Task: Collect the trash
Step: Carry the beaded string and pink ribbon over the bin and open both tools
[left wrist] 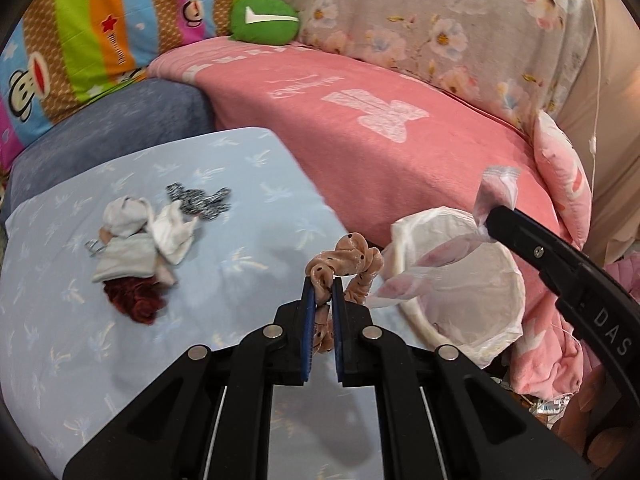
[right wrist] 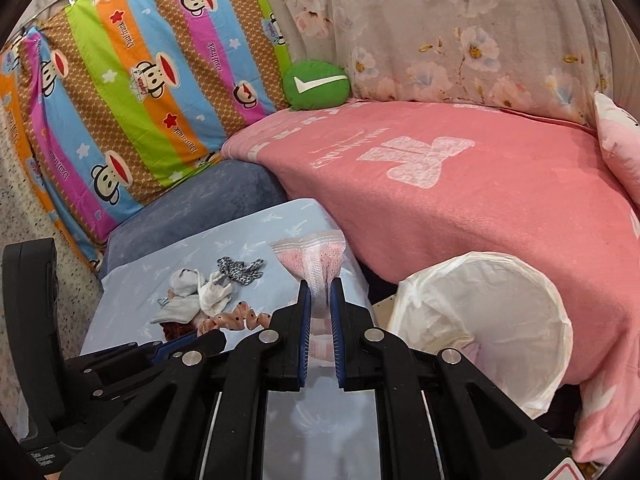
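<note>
Your left gripper point(left wrist: 321, 286) is clamped tight on a pink scrunchie point(left wrist: 344, 266), its loop bulging up beyond the tips. Your right gripper point(right wrist: 320, 286) pinches a pink wrapper point(right wrist: 310, 258) at its narrow middle, so its long axis runs along the 2 fingers and the sealed end fans away from you. Both loads hang near the lined bin point(left wrist: 472, 280) beside the pink blanket point(left wrist: 400, 148), evidently held high to clear its rim.
</note>
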A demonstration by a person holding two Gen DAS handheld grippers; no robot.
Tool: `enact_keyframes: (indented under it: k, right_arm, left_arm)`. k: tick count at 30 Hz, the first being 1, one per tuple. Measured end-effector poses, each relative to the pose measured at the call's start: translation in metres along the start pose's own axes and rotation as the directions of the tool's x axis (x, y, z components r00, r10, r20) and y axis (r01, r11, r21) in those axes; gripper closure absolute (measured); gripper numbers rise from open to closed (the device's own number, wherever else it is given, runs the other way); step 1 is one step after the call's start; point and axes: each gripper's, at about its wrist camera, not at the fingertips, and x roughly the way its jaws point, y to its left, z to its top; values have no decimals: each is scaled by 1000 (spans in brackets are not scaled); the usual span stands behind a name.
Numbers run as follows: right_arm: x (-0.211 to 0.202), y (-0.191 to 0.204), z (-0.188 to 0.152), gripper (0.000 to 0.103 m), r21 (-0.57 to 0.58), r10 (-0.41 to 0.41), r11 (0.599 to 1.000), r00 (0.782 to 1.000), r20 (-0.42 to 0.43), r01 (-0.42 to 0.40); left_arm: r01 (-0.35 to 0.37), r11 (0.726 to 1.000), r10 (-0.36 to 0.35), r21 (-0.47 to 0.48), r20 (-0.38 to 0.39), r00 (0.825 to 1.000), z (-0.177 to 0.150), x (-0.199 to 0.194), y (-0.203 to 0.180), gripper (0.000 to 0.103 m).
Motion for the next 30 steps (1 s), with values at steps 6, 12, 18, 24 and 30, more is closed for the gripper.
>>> enact_keyframes:
  k: [6, 12, 18, 24, 30]
  right_arm:
    - [-12, -42, 10, 94, 47, -55, 997, 998, 31, 53]
    - [-22, -82, 13, 94, 91, -106, 991, 993, 47, 101]
    - [-26, -108, 13, 94, 117, -139, 984, 989, 48, 133]
    - [-26, -122, 12, 94, 130, -155, 980, 987, 43, 148]
    - [-26, -128, 11, 87, 143, -167, 977, 985, 42, 159]
  left_arm:
    - [30, 998, -30, 59, -8, 1000, 10, 12, -41, 95]
    - [72, 991, -69, 115, -29, 997, 18, 24, -77, 95]
    - [115, 981, -107, 153, -62, 992, 19, 37, -106, 94]
    - [160, 975, -146, 151, -97, 985, 20, 50, -125, 91]
    - [117, 982, -106, 149, -78, 991, 18, 50, -128, 46]
